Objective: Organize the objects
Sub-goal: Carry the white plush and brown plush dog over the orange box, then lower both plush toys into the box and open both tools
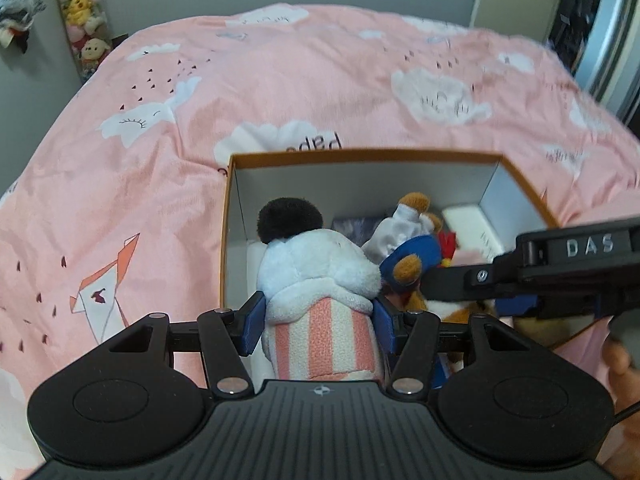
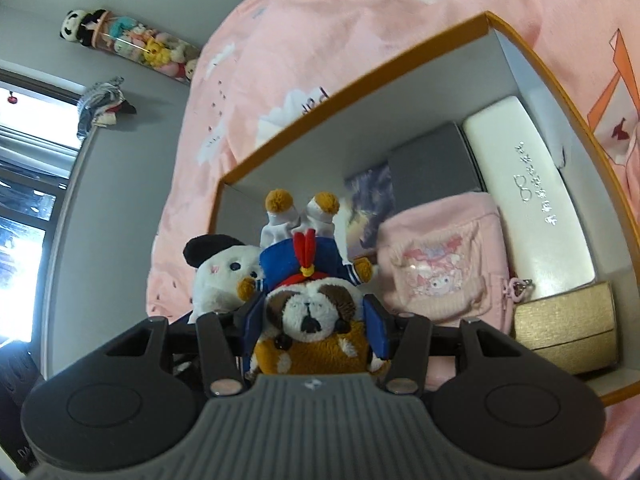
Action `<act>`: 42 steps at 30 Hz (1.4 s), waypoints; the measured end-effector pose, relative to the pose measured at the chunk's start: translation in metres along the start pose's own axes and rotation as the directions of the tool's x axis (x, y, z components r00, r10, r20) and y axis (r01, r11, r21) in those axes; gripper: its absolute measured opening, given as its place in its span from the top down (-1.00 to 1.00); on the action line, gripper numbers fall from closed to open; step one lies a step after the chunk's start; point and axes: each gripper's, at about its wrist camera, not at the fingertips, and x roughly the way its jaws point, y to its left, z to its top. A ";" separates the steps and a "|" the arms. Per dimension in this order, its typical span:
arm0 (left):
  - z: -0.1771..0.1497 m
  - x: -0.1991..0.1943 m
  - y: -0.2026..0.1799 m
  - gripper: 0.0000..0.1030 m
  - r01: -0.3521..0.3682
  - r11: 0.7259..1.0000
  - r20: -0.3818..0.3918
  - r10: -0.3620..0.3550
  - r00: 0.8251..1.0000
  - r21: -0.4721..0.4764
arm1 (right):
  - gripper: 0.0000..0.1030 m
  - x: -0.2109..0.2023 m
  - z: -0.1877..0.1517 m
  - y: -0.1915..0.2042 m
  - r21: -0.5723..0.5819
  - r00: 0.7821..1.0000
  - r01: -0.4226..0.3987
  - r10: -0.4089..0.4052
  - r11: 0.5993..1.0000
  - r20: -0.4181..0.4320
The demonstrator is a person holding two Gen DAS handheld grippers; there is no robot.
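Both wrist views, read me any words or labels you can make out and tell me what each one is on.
"DAS": on the right gripper, seen side-on in the left wrist view.
"papa", upside down, partly hidden: on the pink bedspread behind the orange-rimmed box.
Silver characters beside a glasses logo: on the white case, too small to read.

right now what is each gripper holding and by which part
Left gripper clamps the white plush by its striped body; right gripper clamps the brown dog plush by its head.

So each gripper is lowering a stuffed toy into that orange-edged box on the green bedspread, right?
Not quite: the bedspread is pink with white clouds, as the left wrist view shows. The rest holds: each gripper holds a stuffed toy over the orange-edged box.
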 end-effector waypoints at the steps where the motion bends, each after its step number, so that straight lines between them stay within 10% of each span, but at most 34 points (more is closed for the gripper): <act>1: -0.001 0.003 -0.001 -0.23 -0.013 1.000 -0.012 0.013 1.000 0.019 | -0.05 0.001 0.000 -0.001 -0.001 1.000 0.010 -0.010 1.000 -0.006; 12: 0.002 0.022 -0.014 -0.26 -0.091 0.990 -0.132 0.104 0.986 0.104 | -0.06 0.019 0.001 0.001 0.011 0.994 0.077 -0.076 0.997 -0.077; 26: 0.013 0.021 0.003 -0.31 0.107 0.974 -0.228 -0.060 0.972 0.199 | -0.08 0.033 0.009 0.008 -0.037 0.978 0.128 -0.132 0.991 -0.163; 42: 0.006 0.037 -0.015 0.76 0.114 0.924 -0.335 0.016 0.942 0.365 | -0.20 0.038 0.007 0.031 -0.167 0.960 0.212 -0.237 0.963 -0.149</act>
